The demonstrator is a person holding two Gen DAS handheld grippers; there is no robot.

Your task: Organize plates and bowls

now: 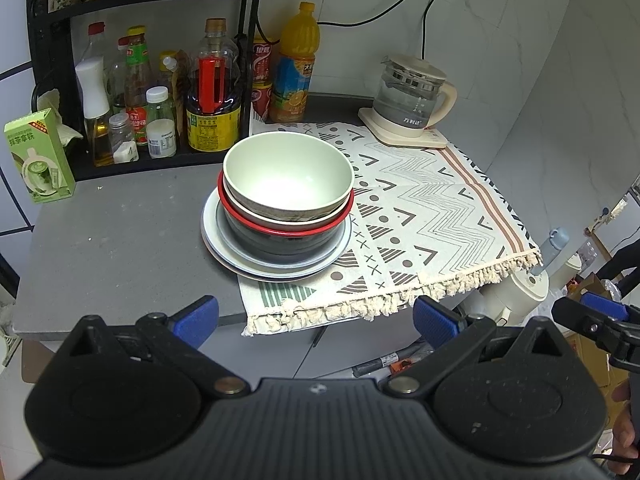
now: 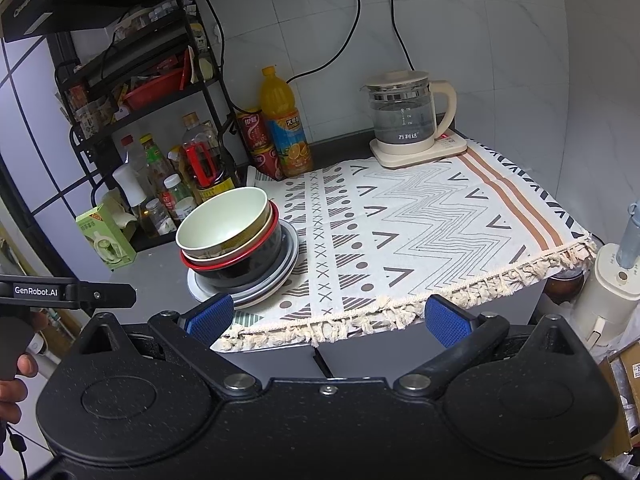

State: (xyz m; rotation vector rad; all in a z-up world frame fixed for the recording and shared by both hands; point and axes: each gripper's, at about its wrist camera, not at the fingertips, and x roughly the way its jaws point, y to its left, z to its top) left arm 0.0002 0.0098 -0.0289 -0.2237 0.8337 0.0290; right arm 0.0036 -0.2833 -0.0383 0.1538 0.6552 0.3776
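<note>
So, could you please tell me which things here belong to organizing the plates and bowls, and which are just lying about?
Belongs to the job:
- green bowl, top of the stack
- red-rimmed bowl, lower in the stack
- grey plates at the bottom
- left gripper and right gripper, both open

Just lying about:
- kettle
- juice bottle
- condiment rack
- green carton
- patterned cloth

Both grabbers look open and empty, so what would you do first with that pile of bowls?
Probably bring the left hand-held gripper forward to the rim of the green bowl. It sits topmost, nested in the bowls below on the plates, and both the left and the right hand-held gripper are open, holding nothing, short of the stack.
</note>
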